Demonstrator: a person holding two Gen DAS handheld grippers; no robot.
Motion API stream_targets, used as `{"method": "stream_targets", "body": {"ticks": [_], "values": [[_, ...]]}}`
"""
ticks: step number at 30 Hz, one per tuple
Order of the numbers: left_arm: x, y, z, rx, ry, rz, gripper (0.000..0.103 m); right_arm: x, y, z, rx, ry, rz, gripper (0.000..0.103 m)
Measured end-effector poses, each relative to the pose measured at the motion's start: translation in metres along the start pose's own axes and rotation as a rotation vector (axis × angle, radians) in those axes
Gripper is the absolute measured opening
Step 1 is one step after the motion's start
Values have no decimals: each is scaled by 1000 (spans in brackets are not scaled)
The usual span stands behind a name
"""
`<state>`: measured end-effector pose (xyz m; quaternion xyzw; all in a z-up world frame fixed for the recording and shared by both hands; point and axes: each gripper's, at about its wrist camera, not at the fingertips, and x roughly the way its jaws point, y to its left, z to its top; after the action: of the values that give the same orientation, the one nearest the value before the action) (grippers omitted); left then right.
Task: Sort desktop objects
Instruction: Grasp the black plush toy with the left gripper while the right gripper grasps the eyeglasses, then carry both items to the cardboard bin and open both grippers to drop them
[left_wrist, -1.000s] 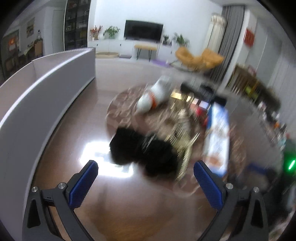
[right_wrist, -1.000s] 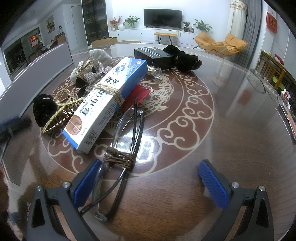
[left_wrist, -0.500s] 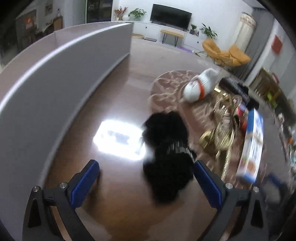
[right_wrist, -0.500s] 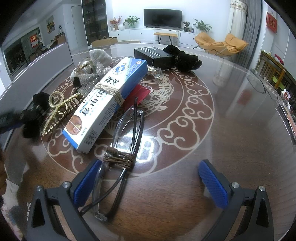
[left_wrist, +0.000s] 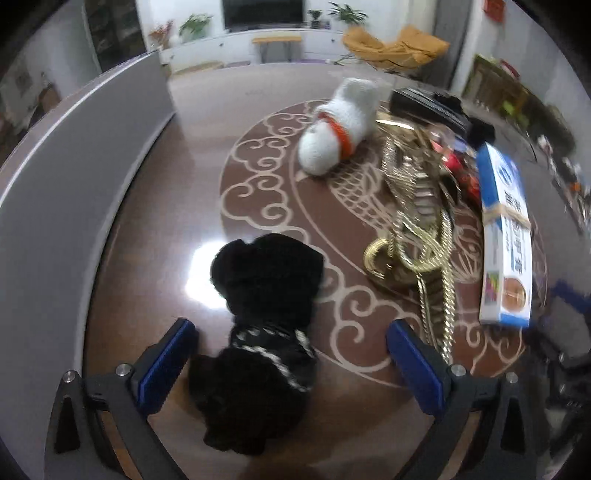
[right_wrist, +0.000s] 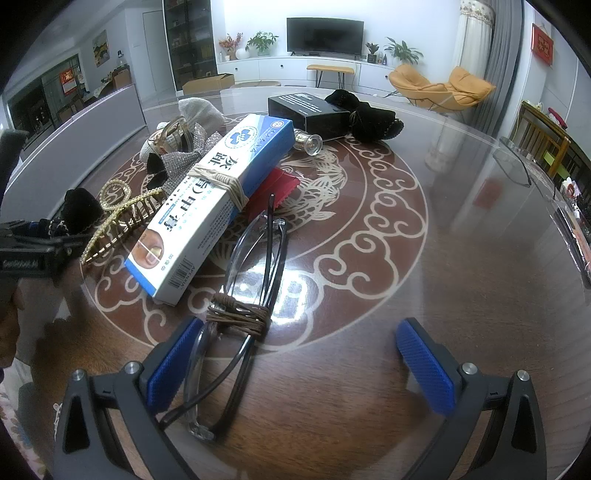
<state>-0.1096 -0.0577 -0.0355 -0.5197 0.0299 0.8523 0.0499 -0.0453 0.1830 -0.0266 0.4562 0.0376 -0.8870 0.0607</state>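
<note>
Now nearer, left tongs (left_wrist: 288, 354) astride black scrunchie (left_wrist: 264, 321).

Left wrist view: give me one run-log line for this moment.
left gripper: open, straddling black fuzzy hair tie | right gripper: open, by bound glasses | table: unsorted

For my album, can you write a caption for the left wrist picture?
Open left tool straddles a fluffy black hair scrunchie, beside a gold claw clip on the patterned table.
</note>
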Motion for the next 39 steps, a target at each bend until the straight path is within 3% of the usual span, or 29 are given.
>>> {"method": "stream_targets", "body": {"ticks": [4, 8, 9, 11, 12, 15, 17, 19, 20, 21, 26, 31, 39], "values": [[-5, -2, -11, -15, -78, 14, 103, 0, 0, 0, -1, 1, -1, 103], [-6, -1, -7, 33, -53, -14, 100, 0, 0, 0, -2, 1, -1, 103], [-9, 0, -7, 52, -67, -24, 94, 0, 0, 0, -2, 1, -1, 103], [-13, 1, -6, 85, -103, -43, 47, 0, 0, 0, -2, 0, -1, 103], [-16, 2, -5, 96, -107, -56, 35, 1, 0, 2, 7, 1, -2, 103], [-23, 4, -10, 109, -96, -98, 35, 9, 3, 13, -7, 41, 7, 103], [-26, 3, -17, 121, -98, -111, 35, 10, 11, 21, -56, 81, 45, 94], [-30, 1, -28, 127, -98, -136, 35, 6, 16, 26, -92, 92, 67, 57], [-33, 1, -34, 124, -99, -147, 35, 5, 17, 28, -94, 104, 70, 47], [-38, 2, -39, 109, -105, -167, 35, 4, 16, 31, -86, 119, 75, 29], [-67, 3, -57, 53, -152, -243, 35, -13, 2, 23, -9, 171, 132, 29], [-95, 6, -63, 8, -190, -295, 35, -56, -1, 12, -7, 146, 181, 29], [-137, 18, -64, 10, -247, -233, 35, -102, 30, 25, -43, 78, 276, 29]]}}
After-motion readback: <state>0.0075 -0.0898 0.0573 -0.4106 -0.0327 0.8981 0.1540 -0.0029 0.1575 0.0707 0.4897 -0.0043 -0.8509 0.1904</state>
